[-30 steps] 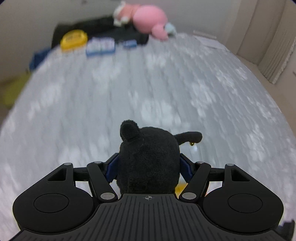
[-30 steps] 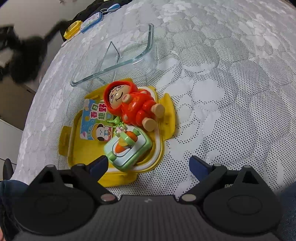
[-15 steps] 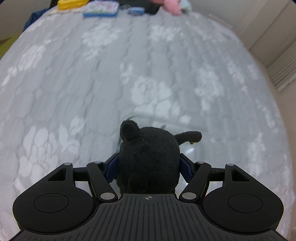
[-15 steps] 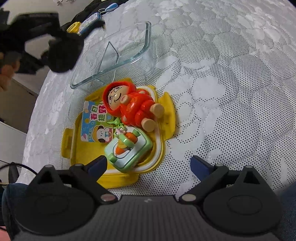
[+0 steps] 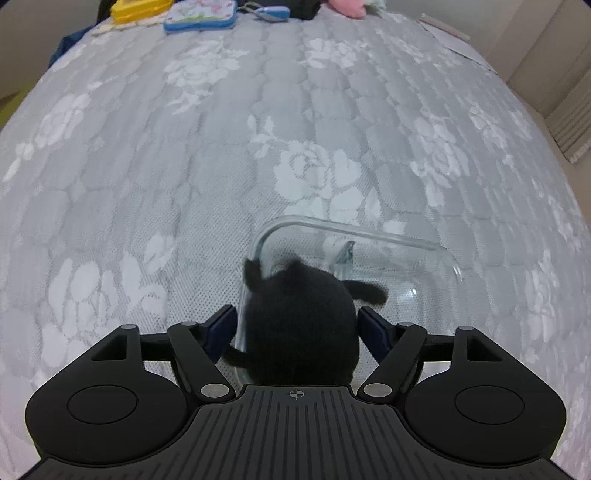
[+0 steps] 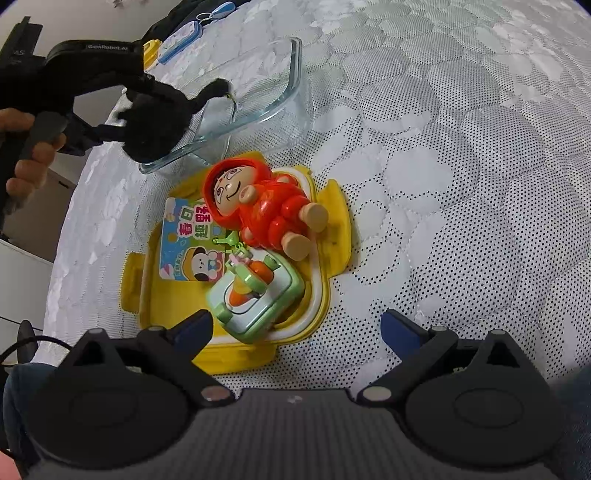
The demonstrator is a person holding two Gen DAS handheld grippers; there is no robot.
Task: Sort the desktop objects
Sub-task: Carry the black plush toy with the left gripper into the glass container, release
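Left gripper (image 5: pixel 295 328) spread just wider than the black plush toy (image 5: pixel 301 325), blue pads (image 5: pixel 221 328) flanking both flanks of it; contact with the pads not clear from the blur. Plush over the near-left corner of the clear glass container (image 5: pixel 436 247), one limb hooked across the left rim, another stretched to the right above the glass floor. Just ahead, a glass divider standing inside the container, then grey quilted cover (image 5: pixel 184 184) with white roses. Far ahead to the left, a yellow box (image 5: pixel 140 8) and a blue tin (image 5: pixel 201 16); far ahead to the right, a scrap of pink plush (image 5: pixel 349 6). Right gripper (image 6: pixel 297 326) wide apart, holding nothing, poised over the near edge of a yellow lid (image 6: pixel 332 225). On that lid, closest to the fingers, a green carrot toy (image 6: pixel 258 295); left of it and beyond, a cartoon card (image 6: pixel 186 243); further ahead, a red-hooded figure (image 6: pixel 266 210) lying on its back. Beyond the lid, ahead and left, the glass container again, the plush gripped above its near-left corner, a hand (image 6: pixel 26 155) on the handle of the other tool.
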